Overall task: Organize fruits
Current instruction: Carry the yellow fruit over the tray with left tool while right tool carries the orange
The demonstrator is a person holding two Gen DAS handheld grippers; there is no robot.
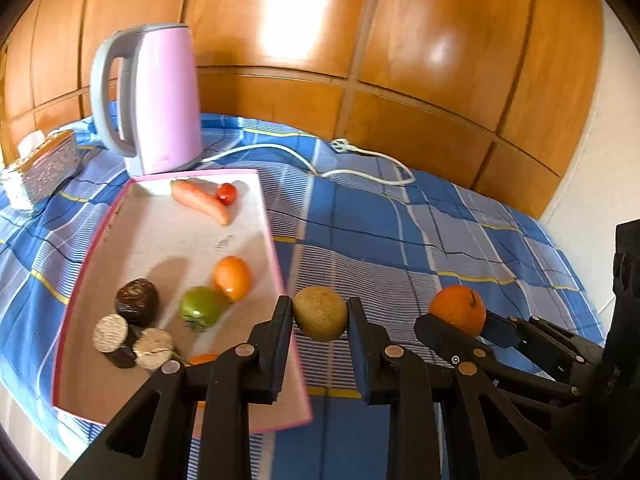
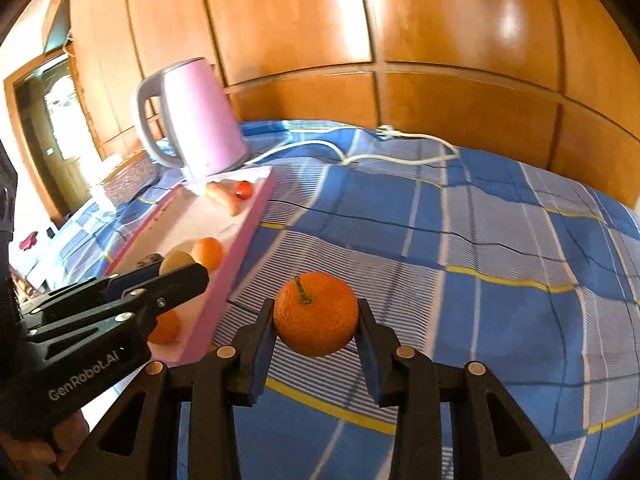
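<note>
- Fruits are split between a pink tray and the two grippers, all over a blue plaid cloth.
- Left gripper: both fingers press a yellow-brown round fruit, held just past the tray's right edge.
- Right gripper: closed around an orange with its green stem up, further right of the tray, above the cloth.
- On the tray: a carrot touching a cherry tomato at the far end; nearer, an orange fruit beside a green tomato, a dark brown fruit, and two cut dark cylinders.
- Behind the tray's far end stands a pink kettle; its white cord trails right.
</note>
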